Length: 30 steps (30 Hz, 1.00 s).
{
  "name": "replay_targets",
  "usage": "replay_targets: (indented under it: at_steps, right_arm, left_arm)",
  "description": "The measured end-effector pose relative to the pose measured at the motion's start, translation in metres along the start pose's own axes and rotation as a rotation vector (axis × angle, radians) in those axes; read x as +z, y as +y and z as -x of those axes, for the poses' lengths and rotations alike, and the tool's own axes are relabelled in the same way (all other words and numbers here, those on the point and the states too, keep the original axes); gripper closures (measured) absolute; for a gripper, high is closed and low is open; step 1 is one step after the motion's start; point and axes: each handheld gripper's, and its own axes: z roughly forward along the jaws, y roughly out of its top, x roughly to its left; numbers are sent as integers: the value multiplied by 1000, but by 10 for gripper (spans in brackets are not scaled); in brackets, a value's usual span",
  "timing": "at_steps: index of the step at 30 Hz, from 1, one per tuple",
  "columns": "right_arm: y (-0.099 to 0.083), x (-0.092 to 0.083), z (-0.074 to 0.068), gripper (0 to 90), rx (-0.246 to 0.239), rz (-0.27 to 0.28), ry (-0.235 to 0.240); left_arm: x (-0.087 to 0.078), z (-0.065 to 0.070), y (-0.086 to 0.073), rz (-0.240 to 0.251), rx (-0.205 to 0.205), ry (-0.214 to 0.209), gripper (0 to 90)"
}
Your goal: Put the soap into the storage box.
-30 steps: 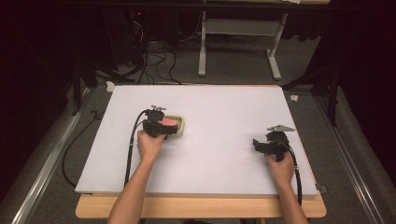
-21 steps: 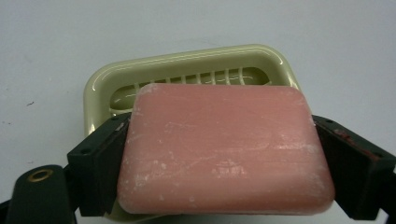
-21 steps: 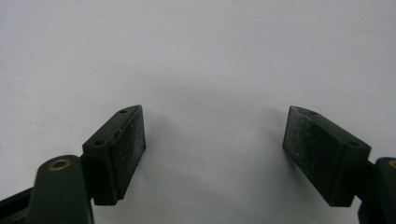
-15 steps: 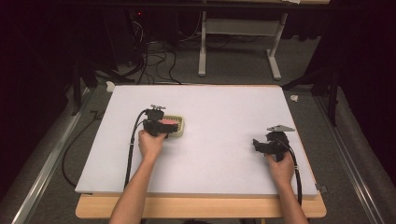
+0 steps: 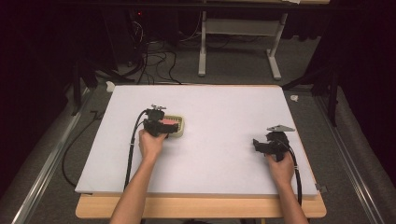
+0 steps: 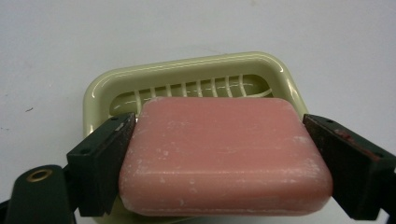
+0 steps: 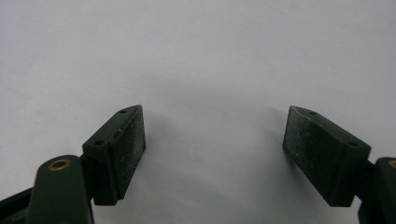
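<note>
— From my high view the left tool [image 5: 164, 126] covers most of the pink soap [image 5: 169, 122]; I can't judge the grip there.

— My left gripper view cuts off the soap dish's [image 6: 191, 70] near rim, under the soap.

Soap bar [image 6: 226, 156] looks matt pink, kinda chalky with whitish scuffs. The soap dish [image 6: 191, 70] is glossy pale-yellow plastic. Table top [image 5: 224, 107] is smooth matt white, wood edge showing below.

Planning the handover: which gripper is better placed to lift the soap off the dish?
Left gripper: its jaws flank the pink soap above the dish. Right gripper stands open over bare table.
</note>
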Motion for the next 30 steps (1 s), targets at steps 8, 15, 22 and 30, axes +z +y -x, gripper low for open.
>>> replay_targets:
  at_steps: [8,15,22,30]
  right_arm:
    - [0,0,0,215,0,0,0]
    - [0,0,0,216,0,0,0]
    - [0,0,0,216,-2,1,0]
    - [0,0,0,216,-2,1,0]
  left_arm:
    - [-5,0,1,31,-3,-11,111]
    - [-9,1,1,35,5,-25,103]
    - [-18,3,2,50,24,-29,103]
    - [-31,5,1,66,44,-36,105]
